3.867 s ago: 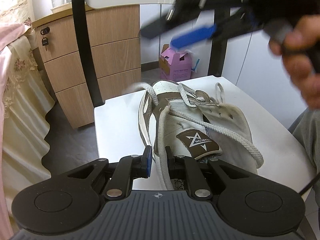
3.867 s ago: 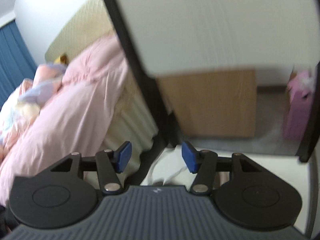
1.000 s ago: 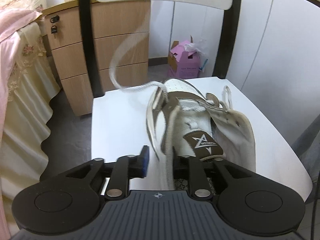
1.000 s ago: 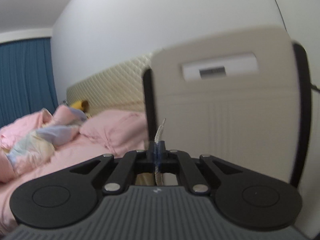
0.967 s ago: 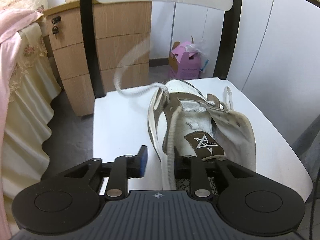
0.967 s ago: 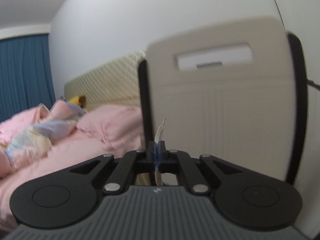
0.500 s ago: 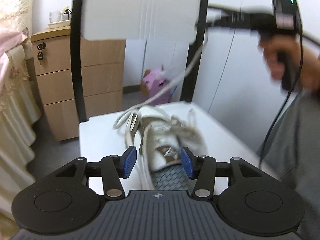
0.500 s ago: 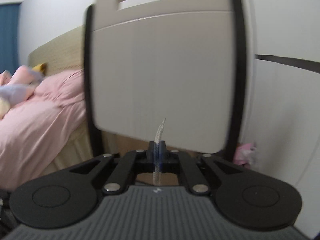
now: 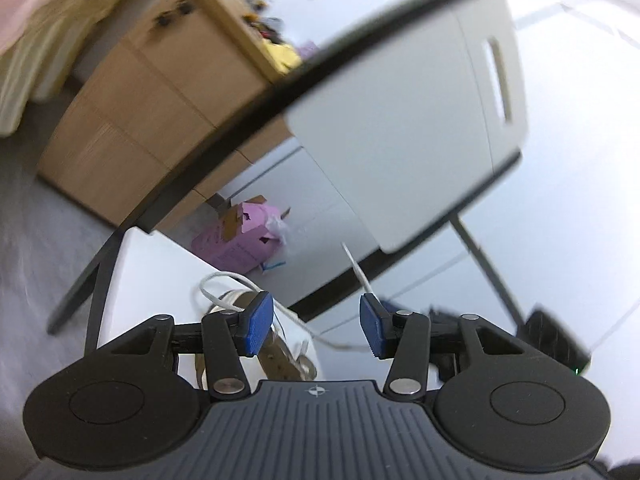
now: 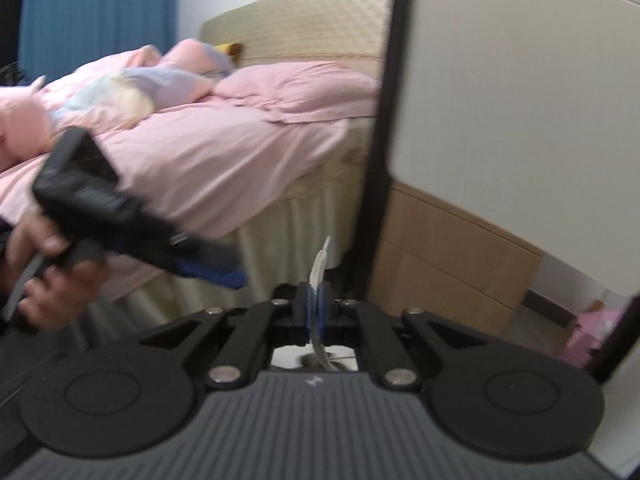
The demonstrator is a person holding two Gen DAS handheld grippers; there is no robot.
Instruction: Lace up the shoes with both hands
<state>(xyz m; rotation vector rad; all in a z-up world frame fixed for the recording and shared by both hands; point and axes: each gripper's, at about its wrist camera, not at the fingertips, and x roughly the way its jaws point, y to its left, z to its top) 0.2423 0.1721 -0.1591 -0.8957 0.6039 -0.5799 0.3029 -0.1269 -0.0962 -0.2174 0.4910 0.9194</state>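
Note:
The white and brown shoe (image 9: 280,354) lies on the white chair seat (image 9: 152,272), mostly hidden behind my left gripper's fingers. My left gripper (image 9: 316,326) is open, and nothing is between its blue pads (image 9: 258,324). From the shoe, the white lace (image 9: 328,342) runs right to my right gripper (image 9: 390,305), and its tip (image 9: 355,270) sticks up past the pads. In the right wrist view my right gripper (image 10: 316,308) is shut on the lace (image 10: 318,276) just below that tip. The left gripper (image 10: 224,276) hovers close to its left, held by a hand (image 10: 52,292).
The chair's white back with its black frame (image 9: 400,120) rises just behind the seat. A wooden drawer unit (image 9: 140,120) and a pink box (image 9: 244,240) stand beyond. A bed with pink bedding (image 10: 220,140) fills the left of the right wrist view.
My left gripper has opened and let go of the lace, pulled back from the shoe and rolled over. My right gripper has come down with the lace end still clamped.

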